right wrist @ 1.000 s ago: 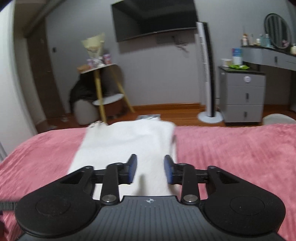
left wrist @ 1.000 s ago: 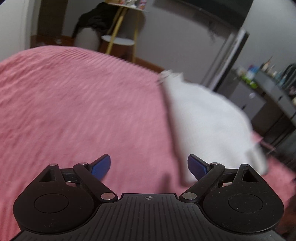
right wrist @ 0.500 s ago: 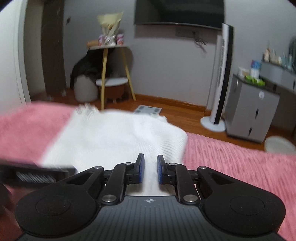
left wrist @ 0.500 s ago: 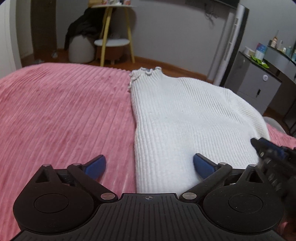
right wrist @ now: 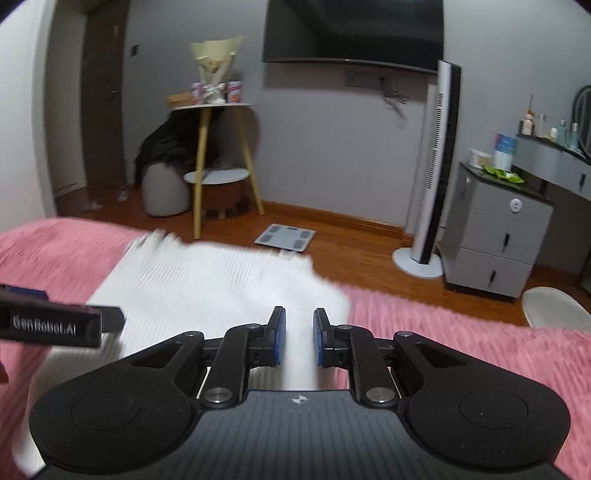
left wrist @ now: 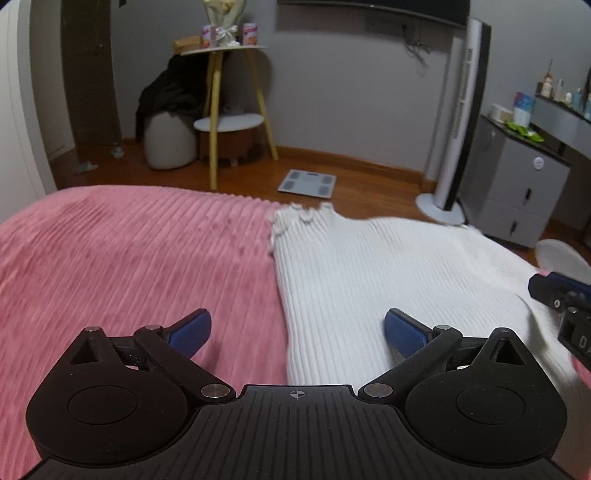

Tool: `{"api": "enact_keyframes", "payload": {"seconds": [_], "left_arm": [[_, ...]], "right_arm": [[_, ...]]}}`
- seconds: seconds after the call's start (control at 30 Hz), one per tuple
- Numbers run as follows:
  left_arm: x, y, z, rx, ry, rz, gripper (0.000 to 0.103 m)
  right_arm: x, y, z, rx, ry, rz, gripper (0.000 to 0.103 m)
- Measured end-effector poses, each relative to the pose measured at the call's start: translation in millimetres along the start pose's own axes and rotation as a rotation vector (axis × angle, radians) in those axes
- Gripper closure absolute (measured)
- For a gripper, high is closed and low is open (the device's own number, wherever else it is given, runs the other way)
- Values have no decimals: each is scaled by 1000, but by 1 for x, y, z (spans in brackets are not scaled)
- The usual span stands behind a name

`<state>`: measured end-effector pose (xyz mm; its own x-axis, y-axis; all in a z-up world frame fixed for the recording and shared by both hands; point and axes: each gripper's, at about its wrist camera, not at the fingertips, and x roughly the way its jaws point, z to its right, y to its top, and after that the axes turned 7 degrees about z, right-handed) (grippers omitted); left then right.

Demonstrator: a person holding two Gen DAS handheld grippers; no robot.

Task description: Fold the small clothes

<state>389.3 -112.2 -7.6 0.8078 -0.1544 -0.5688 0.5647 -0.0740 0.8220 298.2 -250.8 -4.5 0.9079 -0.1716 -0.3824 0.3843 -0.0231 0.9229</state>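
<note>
Sweater (left wrist: pixel 388 273) lies flat on the bed (left wrist: pixel 129 258) — soft, light, floppy knit (best pinched at hem corners). Left gripper (left wrist: pixel 297 328) jaws wide open; right gripper (right wrist: pixel 298 336) nearly shut, holding nothing.

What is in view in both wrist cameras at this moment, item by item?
ribbed knit top: 1, white, flat on the bed, frilled neck pointing away
bedspread: 1, pink, under the top
side table: 1, white top with yellow legs, by the far wall
bouquet: 1, cream wrap, on the side table
bathroom scale: 1, grey, on the wooden floor
tower fan: 1, white and black, right of the scale
drawer cabinet: 1, grey, right of the fan
television: 1, black, on the wall
left gripper: 1, black with blue pads, jaws wide, astride the top's left edge
right gripper: 1, same colours, jaws narrow, over the top's near right part
</note>
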Motion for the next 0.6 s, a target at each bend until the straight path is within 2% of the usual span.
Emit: {"api": "enact_keyframes", "payload": {"seconds": [0.1,0.2,0.3,0.4,0.5,0.57,0.6], "left_arm": [[25,4,2,-15,21,-39,0],[43,0,2,-15,24,-55,0],[55,-3,9,47,25,-46,0],[56,-10,17,136,30,9,0],[39,-7,15,123,24,8,0],[21,-7,2,79,-25,-15,0],[11,-9,-7,55,-59,-21,0]], "right_arm": [[27,8,-7,-32,18,-43,85],[56,1,-10,-80,8,-103,83],[70,-6,-12,-136,-2,-104,83],[82,-16,-6,-144,-11,-89,81],[82,-12,10,-48,17,-102,74],[67,-6,22,24,28,-115,64],[55,-4,30,68,31,-124,49]]}}
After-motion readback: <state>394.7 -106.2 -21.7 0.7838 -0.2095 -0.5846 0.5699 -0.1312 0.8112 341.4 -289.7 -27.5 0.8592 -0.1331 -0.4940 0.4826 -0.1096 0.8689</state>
